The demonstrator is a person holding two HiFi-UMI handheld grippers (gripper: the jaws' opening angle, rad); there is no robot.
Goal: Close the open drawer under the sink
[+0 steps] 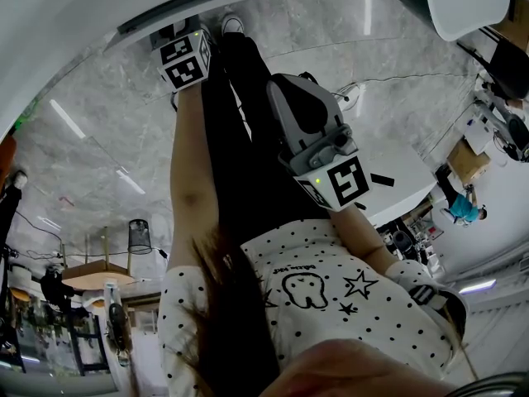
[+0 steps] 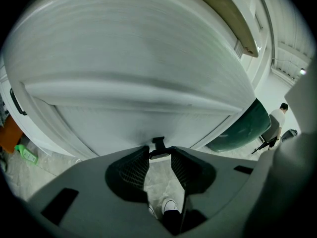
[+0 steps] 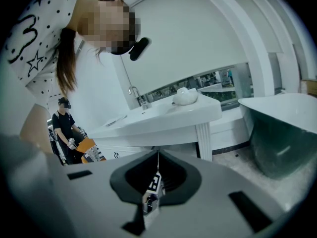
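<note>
Two grippers; left gripper [image 2: 159,152] nearer, jaws narrowly parted, empty, tips close against white drawer front [image 2: 148,120] straight ahead, front running crosswise; right gripper [image 3: 157,157] pinched closed, empty, pointing elsewhere.

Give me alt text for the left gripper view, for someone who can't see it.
The left gripper, jaws slightly apart, points at a broad white cabinet front that fills most of the frame. Pale floor and a white shoe show through the gap between the jaws; a dark green tub sits at the right, a person standing beyond it.
</note>
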